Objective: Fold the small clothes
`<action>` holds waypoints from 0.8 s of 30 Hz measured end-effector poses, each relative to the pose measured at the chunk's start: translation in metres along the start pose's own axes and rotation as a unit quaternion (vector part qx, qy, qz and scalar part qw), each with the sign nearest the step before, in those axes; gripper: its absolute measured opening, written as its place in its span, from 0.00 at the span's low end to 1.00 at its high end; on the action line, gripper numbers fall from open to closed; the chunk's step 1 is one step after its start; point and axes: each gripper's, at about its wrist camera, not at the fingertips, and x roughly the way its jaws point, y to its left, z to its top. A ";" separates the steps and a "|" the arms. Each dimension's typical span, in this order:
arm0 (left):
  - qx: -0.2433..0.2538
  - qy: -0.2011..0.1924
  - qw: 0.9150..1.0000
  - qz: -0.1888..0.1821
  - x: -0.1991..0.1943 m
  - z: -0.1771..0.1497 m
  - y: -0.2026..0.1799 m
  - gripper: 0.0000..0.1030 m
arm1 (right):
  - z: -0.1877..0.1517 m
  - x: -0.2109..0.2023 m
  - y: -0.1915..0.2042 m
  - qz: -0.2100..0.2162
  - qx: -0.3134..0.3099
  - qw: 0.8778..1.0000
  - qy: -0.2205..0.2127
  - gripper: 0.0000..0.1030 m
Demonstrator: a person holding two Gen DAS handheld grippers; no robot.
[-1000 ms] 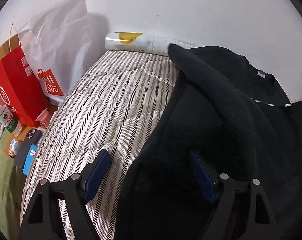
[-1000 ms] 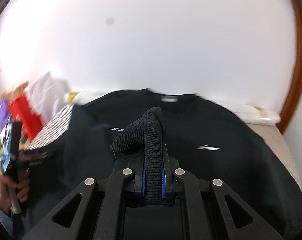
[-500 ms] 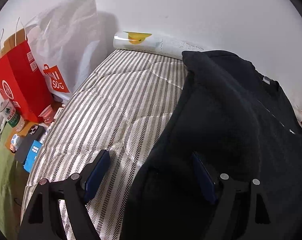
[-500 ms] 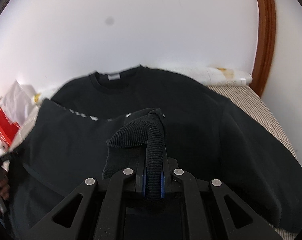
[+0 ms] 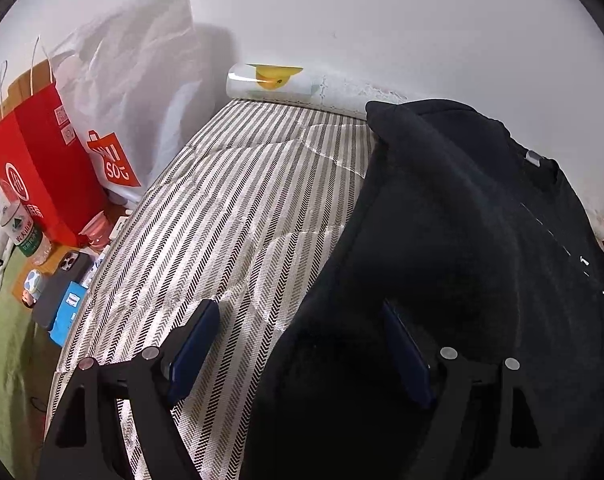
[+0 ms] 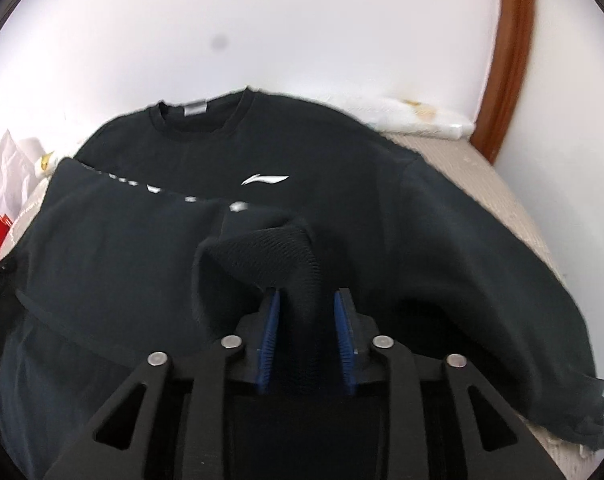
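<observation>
Right gripper [image 6: 306,336]: jaws have just been opening and now stand parted, with the ribbed cuff [image 6: 269,252] of the black sweatshirt [image 6: 342,168] rising between the blue pads [image 6: 346,340]; a gap shows on either side of the cuff, so it is released, not clamped. Beyond these jaws the sleeve lies folded across the sweatshirt's chest, below the white logo [image 6: 264,179] and collar [image 6: 199,120]; the other sleeve extends to the right of the jaws. Left gripper [image 5: 302,354]: jaws stand wide and hold nothing; the left pad sits over bare bedding, the right pad over the sweatshirt's dark edge, and contact cannot be told. The garment lies on a striped mattress [image 5: 237,208], which runs ahead of the left jaws to a white wall [image 5: 382,20], where a rolled item with a yellow mark [image 5: 269,80] rests. Left of those jaws stand a red paper bag [image 5: 41,168], a white plastic bag [image 5: 141,92], a bottle [image 5: 21,228] and a phone [image 5: 59,284]. A brown wooden frame [image 6: 510,60] curves at the far right of the right jaws. Both grippers point steeply downward.
</observation>
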 end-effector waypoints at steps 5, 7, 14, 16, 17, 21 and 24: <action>0.001 0.000 1.000 -0.003 -0.001 0.000 -0.001 0.79 | -0.013 -0.040 -0.038 -0.047 0.003 0.999 -0.022 0.46; 0.001 0.000 1.000 -0.003 -0.001 0.000 -0.001 0.79 | -0.022 -0.053 -0.057 -0.073 0.005 0.997 -0.021 0.49; 0.006 -0.002 1.000 -0.003 -0.004 -0.001 -0.006 0.78 | -0.063 -0.079 -0.131 -0.144 0.044 0.989 0.003 0.59; 0.011 -0.005 1.000 0.000 -0.004 -0.002 -0.008 0.78 | -0.078 -0.080 -0.149 -0.159 0.057 0.986 0.016 0.60; 0.012 -0.006 1.000 0.000 -0.005 -0.002 -0.009 0.78 | -0.085 -0.080 -0.157 -0.161 0.063 0.985 0.023 0.61; 0.012 -0.005 1.000 0.002 -0.002 -0.002 -0.008 0.79 | -0.110 -0.073 -0.184 -0.171 0.076 0.981 0.052 0.61; 0.008 -0.004 1.000 -0.003 -0.002 -0.002 -0.006 0.78 | -0.121 -0.064 -0.199 -0.189 0.083 0.976 0.068 0.61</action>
